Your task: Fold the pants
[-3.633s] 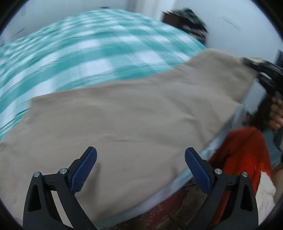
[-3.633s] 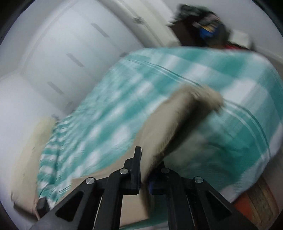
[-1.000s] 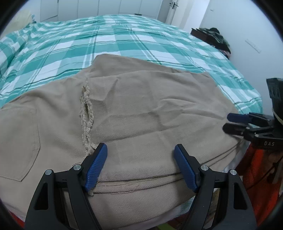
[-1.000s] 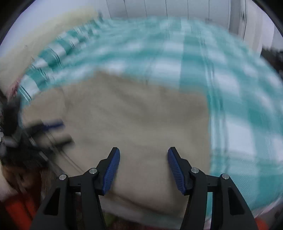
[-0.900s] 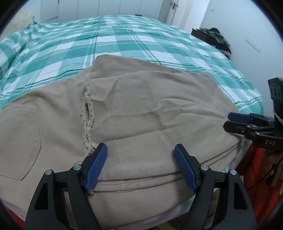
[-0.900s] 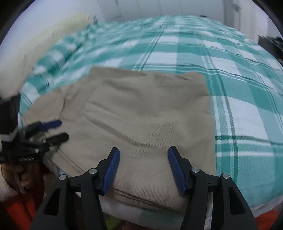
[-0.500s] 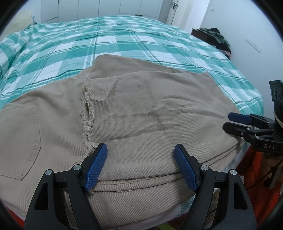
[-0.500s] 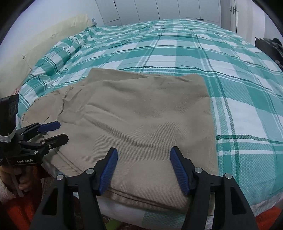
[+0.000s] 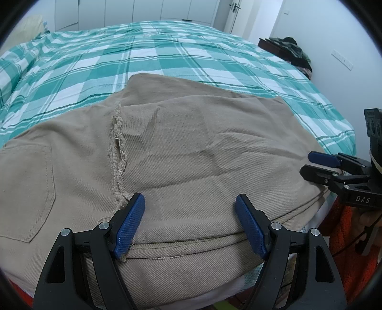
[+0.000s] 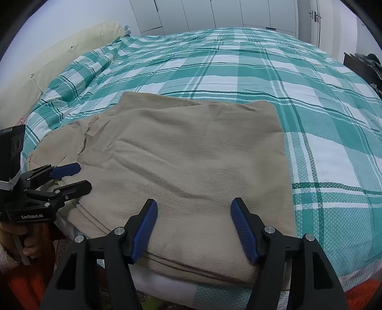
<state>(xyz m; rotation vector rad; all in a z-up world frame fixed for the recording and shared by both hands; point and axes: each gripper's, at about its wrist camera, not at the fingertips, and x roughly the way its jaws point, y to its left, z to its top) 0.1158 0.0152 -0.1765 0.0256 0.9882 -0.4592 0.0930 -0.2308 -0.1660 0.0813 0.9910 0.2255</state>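
Beige pants (image 9: 191,147) lie folded over themselves at the near edge of the bed, with a frayed hem (image 9: 117,152) across the top layer and a back pocket (image 9: 23,190) at the left. My left gripper (image 9: 188,200) hovers open just above the folded edge, nothing between its blue pads. In the right wrist view the pants (image 10: 191,155) form a neat rectangle. My right gripper (image 10: 193,202) stands open over their near edge, its jaws still easing apart with only flat cloth below. Each gripper also shows from the side: the right gripper (image 9: 306,164) and the left gripper (image 10: 83,176).
A teal and white checked cover (image 10: 286,71) spans the bed. A cream headboard (image 10: 59,54) is at the left, white wardrobe doors (image 10: 214,12) behind. A dark stand with piled clothes (image 9: 289,47) sits by the right wall. An orange sleeve (image 9: 346,238) is below the bed edge.
The right gripper, earlier shut on the raised pant leg, has let it go; the leg now lies folded flat. Its view has steadied and its jaws widened a little. The left gripper stayed put.
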